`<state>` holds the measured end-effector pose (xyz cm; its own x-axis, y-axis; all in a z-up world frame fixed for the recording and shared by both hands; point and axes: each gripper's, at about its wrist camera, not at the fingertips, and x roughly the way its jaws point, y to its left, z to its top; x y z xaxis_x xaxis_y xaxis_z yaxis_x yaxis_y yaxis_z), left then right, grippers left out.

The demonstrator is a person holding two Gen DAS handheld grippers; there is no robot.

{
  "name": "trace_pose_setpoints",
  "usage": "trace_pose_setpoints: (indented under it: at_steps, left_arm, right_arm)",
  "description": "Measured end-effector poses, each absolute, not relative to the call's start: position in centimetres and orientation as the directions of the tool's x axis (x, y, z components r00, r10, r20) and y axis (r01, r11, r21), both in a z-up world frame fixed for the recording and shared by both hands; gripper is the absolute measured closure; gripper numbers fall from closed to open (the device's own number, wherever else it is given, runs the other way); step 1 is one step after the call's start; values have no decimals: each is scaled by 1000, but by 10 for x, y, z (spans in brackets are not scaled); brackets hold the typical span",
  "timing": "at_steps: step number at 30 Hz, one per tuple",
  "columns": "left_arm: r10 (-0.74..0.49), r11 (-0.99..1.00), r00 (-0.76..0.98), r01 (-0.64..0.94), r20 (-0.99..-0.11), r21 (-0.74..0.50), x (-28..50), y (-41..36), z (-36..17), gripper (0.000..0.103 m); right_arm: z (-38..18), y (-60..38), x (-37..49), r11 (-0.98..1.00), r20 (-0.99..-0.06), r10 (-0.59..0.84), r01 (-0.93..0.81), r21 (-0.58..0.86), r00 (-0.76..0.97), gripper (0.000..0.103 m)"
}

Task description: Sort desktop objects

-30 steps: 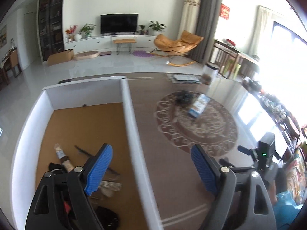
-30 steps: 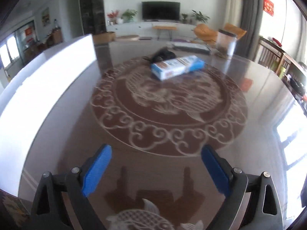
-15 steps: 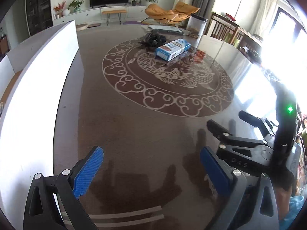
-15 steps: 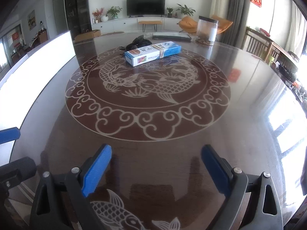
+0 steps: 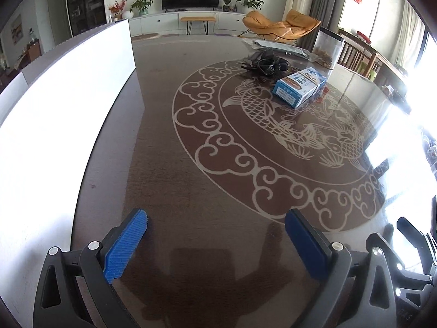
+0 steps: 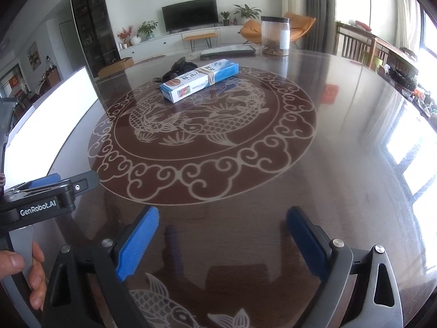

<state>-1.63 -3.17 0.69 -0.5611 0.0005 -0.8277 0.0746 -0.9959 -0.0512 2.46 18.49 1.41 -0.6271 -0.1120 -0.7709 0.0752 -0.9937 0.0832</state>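
Both my left gripper (image 5: pixel 215 243) and right gripper (image 6: pixel 220 243) are spread wide, holding nothing. The long blue and white cardboard box (image 6: pixel 199 80) lies in the upper middle, touching a black tangled bundle (image 6: pixel 179 67). On the shiny brown desk (image 6: pixel 341 164) it could slide away or snag.

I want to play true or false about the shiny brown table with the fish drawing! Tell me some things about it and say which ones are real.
1. The long blue and white box lies flat on the round fish pattern of the dark brown table. True.
2. The right gripper is squeezing the box. False: its blue fingers stand wide apart with nothing between them, far from the box.
3. A black tangled bundle sits just behind the box. True.
4. The left gripper holds a pen. False: it is open and holds nothing.
5. The clear round jar with a black lid lies tipped on its side. False: it stands upright at the table's far edge.
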Motion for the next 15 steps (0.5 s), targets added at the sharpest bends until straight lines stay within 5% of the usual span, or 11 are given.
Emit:
trace_pose_setpoints:
  at_steps: [15]
  left_arm:
    - [-44,-998,-567,64,-823,9,-32,-24,2,0]
  right_arm:
    - [14,190,27,-984,-756,-175,83,158,-631,8]
